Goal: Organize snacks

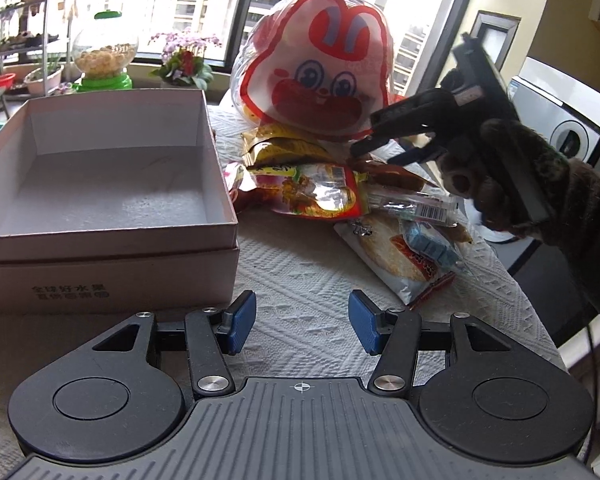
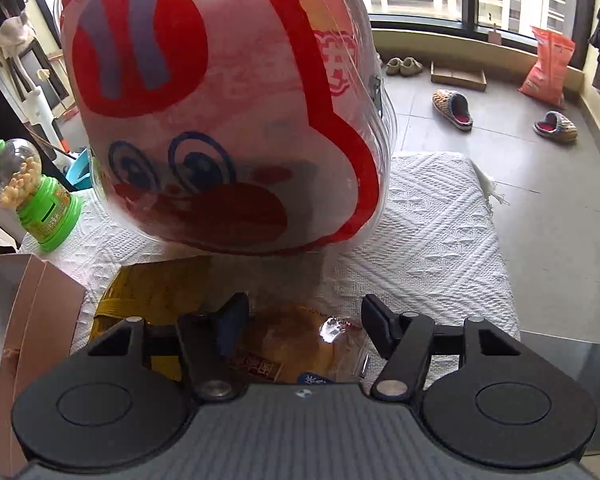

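Left wrist view is showing the snack pile (image 1: 340, 196) stretching rightward from the box (image 1: 100, 208); the rabbit bag (image 1: 320, 80) is standing behind it. The left gripper (image 1: 302, 322) is hovering with fingers apart and empty. The right gripper (image 2: 304, 328) is straddling a brown packet (image 2: 300, 344), grip unclear.

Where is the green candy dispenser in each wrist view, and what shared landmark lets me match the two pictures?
Left wrist: candy dispenser upper left, behind the box, by the window.
Right wrist: it stands at the left edge, on the white cloth.
Shared landmark: the rabbit-face bag.
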`<state>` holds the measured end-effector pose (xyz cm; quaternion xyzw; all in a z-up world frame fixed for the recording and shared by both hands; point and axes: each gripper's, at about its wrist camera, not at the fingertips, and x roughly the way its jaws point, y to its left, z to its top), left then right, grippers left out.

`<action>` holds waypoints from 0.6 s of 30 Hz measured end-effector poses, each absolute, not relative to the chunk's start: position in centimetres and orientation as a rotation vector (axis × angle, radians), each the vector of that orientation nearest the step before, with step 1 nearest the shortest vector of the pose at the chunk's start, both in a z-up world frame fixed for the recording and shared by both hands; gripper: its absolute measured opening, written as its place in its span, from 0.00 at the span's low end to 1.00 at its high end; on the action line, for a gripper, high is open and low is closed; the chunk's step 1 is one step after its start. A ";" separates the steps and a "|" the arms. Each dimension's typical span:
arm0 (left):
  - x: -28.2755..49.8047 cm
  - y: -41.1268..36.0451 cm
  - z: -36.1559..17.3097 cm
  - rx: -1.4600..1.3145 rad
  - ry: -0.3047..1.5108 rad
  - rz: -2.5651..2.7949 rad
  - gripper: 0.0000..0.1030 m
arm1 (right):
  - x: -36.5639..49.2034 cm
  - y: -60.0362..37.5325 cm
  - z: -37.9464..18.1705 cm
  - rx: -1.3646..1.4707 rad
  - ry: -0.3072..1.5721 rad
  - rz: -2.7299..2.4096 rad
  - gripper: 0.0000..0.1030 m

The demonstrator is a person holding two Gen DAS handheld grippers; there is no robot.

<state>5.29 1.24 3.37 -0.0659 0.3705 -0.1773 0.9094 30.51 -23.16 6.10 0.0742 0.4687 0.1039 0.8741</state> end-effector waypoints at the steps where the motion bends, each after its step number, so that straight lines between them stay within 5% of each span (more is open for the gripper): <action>1: 5.4 1.2 3.3 -0.136 0.764 -0.360 0.55 | 29.4 -23.5 6.3 0.173 0.993 0.237 0.61; 11: 5.0 -0.1 3.8 -0.122 0.769 -0.364 0.55 | 15.9 -19.2 8.1 0.211 1.112 0.626 0.55; 18: 3.7 1.8 4.0 -0.157 0.817 -0.340 0.55 | 12.8 -24.9 10.1 0.169 0.922 0.420 0.62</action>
